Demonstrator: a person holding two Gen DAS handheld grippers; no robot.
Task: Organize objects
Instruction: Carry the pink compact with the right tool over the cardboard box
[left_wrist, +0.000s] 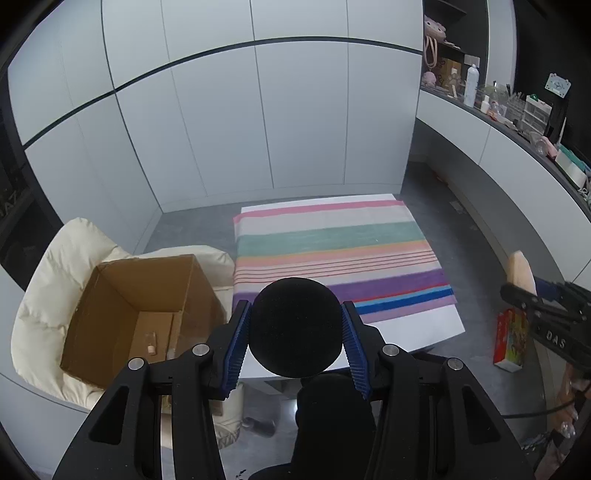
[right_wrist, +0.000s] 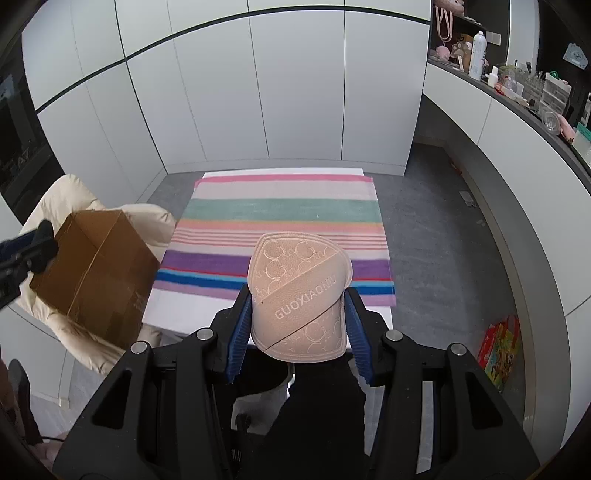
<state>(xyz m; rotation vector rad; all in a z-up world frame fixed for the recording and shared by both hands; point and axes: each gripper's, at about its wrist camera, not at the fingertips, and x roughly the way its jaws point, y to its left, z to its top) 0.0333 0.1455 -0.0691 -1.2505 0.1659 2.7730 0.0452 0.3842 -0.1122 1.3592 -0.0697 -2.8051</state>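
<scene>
Left gripper (left_wrist: 295, 328) clamps a black foam ball (left_wrist: 295, 326), right gripper (right_wrist: 298, 314) a tan insole (right_wrist: 299, 295); cardboard box (left_wrist: 140, 314) lower left still nearly empty, both left to drop

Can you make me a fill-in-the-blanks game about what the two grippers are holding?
1. The left gripper squeezes a round ____ foam ball.
2. The right gripper grips a beige embossed shoe insole printed with ____.
3. The open brown cardboard box sits on a ____ padded chair.

Missing words: black; GUOXIAONIU; cream
</scene>
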